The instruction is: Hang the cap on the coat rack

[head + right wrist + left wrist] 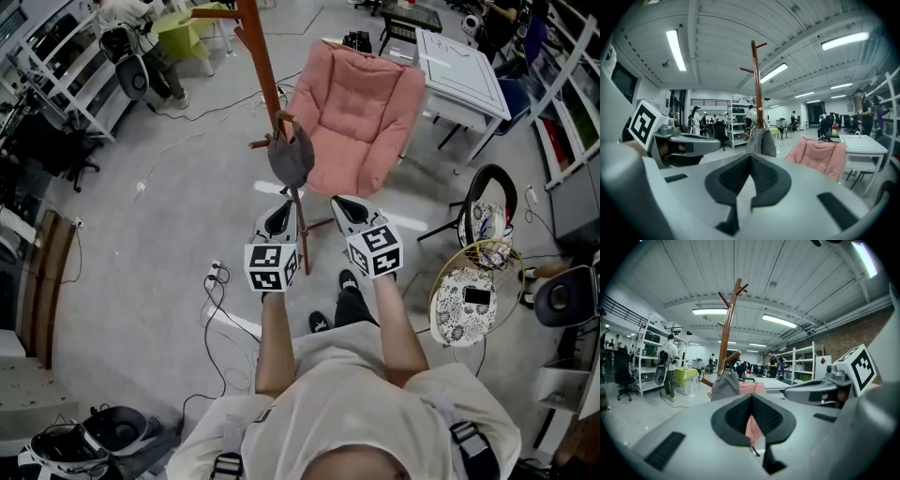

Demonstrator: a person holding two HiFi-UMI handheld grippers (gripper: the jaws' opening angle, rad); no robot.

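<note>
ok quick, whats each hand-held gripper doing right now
left hand-held gripper: closed, holding nothing
right hand-held gripper: closed, holding nothing

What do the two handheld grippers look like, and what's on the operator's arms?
Left gripper and right gripper: light grey moulded shells, dark textured pads inside the jaws. Each carries a white cube with black square markers. The person wears a white short-sleeved shirt.
</note>
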